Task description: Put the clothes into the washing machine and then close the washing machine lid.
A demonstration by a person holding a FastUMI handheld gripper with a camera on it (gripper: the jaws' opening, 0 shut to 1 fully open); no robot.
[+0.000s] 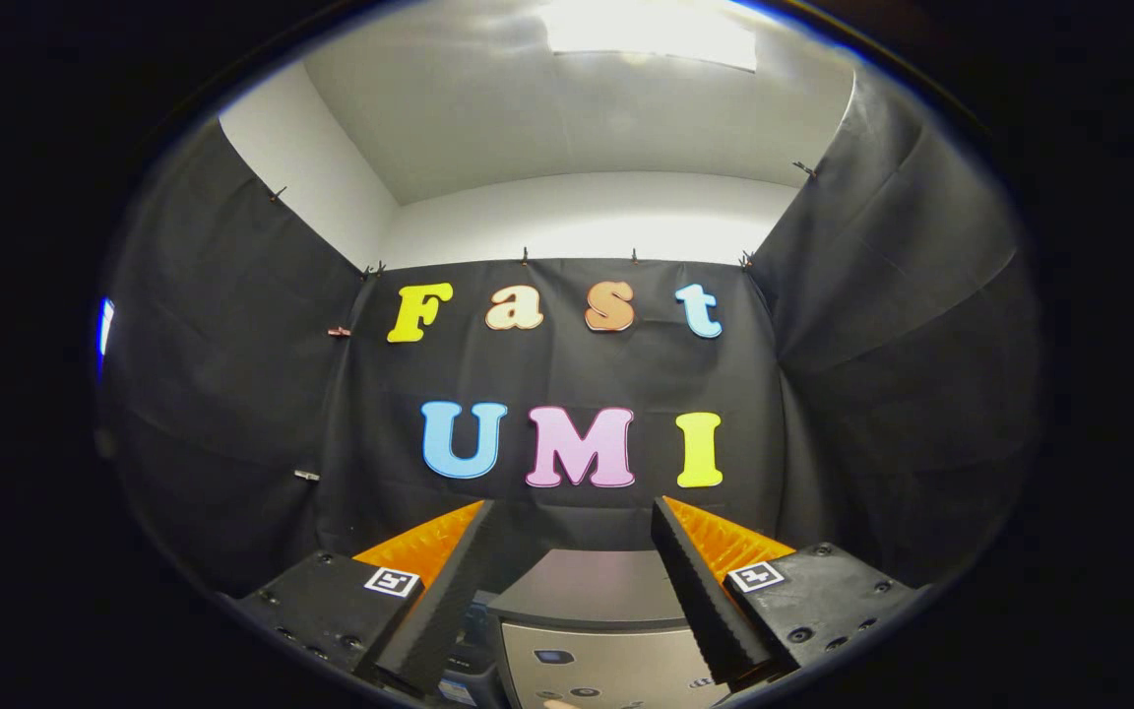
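The gripper (pixel 572 512) is held level and high, its fingers spread wide with nothing between them. Going from the left finger (pixel 444 591) across to the right finger (pixel 700 591), the gap between them frames the washing machine (pixel 592 615): its flat grey lid lies low between the fingers and just ahead, with a paler control panel nearer the camera. No clothes can be made out. Cloth should be light, soft and limp, so a pinch on a bunched fold ought to serve best. The lid looks stiff; its front edge seems the place to take. Beyond the fingertips there is open room up to the booth's cloth wall (pixel 232 374).
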